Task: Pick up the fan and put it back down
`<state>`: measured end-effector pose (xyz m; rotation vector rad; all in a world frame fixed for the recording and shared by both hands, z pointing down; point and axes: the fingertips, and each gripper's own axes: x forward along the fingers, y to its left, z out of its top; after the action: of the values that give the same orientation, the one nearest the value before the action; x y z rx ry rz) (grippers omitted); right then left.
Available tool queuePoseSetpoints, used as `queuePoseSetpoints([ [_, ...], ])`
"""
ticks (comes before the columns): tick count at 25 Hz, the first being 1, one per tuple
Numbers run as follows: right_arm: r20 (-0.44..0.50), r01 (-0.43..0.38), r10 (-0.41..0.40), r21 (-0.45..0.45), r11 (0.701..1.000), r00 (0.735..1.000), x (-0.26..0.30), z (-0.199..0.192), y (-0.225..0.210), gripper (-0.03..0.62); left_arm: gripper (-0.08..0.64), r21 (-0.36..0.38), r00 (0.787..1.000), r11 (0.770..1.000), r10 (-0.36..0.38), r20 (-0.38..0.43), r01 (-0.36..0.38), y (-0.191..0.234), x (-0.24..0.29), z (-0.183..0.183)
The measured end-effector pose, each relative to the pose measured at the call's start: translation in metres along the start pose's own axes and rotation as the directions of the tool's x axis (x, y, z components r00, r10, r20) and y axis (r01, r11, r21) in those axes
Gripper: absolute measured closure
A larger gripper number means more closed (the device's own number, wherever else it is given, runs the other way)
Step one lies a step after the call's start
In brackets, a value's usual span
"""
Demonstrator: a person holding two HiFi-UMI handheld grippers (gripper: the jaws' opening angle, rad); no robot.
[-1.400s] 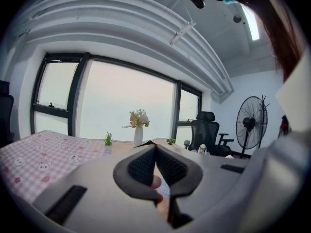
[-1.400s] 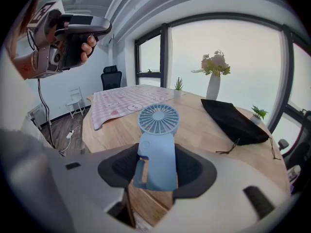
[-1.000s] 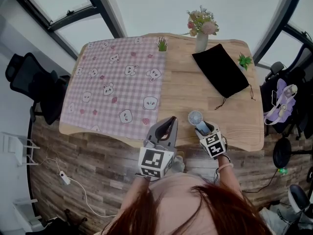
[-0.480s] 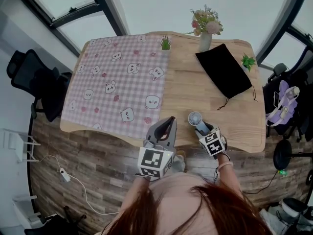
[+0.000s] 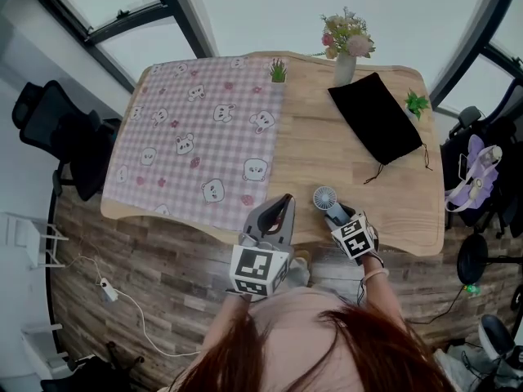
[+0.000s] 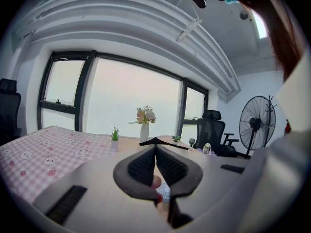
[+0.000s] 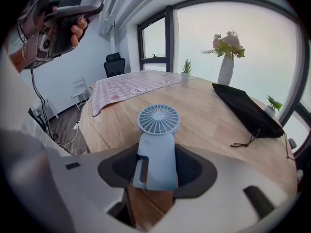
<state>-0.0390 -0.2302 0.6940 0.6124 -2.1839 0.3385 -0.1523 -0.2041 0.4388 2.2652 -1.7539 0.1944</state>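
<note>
A small light-blue hand fan (image 7: 158, 119) stands nearly upright at the near edge of the wooden table (image 5: 327, 153). Its round grille points away from me and its handle lies between the pads of my right gripper (image 7: 156, 171). Both pads press against the handle's sides. From the head view the fan (image 5: 325, 197) shows just beyond the right gripper (image 5: 335, 213). My left gripper (image 5: 282, 207) hovers to the fan's left over the table edge, its jaws closed with nothing in them. In the left gripper view the left gripper (image 6: 155, 149) shows its pads meeting.
A pink checked cloth (image 5: 196, 137) covers the table's left half. A black drawstring pouch (image 5: 376, 117), a vase of flowers (image 5: 345, 55) and two small plants (image 5: 279, 72) (image 5: 417, 102) stand at the far side. Office chairs (image 5: 57, 133) flank the table.
</note>
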Motion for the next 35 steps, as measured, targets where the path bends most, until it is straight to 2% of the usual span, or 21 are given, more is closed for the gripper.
queuePoseSetpoints([
  [10, 0.016, 0.010, -0.010, 0.018, 1.000, 1.000, -0.001, 0.005, -0.002, 0.376, 0.548, 0.004, 1.000, 1.000, -0.014, -0.006, 0.014, -0.008, 0.001, -0.001],
  [19, 0.037, 0.015, -0.016, 0.043, 0.999, 0.999, -0.004, 0.006, -0.002, 0.345, 0.548, 0.012, 1.000, 1.000, -0.020, -0.013, 0.020, -0.012, -0.004, -0.002],
  [25, 0.070, 0.028, -0.030, 0.028, 0.999, 0.997, -0.015, 0.012, -0.002, 0.345, 0.546, 0.018, 1.000, 1.000, -0.025, -0.003, 0.025, -0.019, -0.006, 0.000],
  [35, 0.155, 0.075, -0.078, 0.024, 0.997, 0.985, -0.044, 0.026, -0.004, 0.412, 0.548, 0.039, 1.000, 0.999, -0.025, 0.011, 0.024, -0.027, -0.016, 0.004],
])
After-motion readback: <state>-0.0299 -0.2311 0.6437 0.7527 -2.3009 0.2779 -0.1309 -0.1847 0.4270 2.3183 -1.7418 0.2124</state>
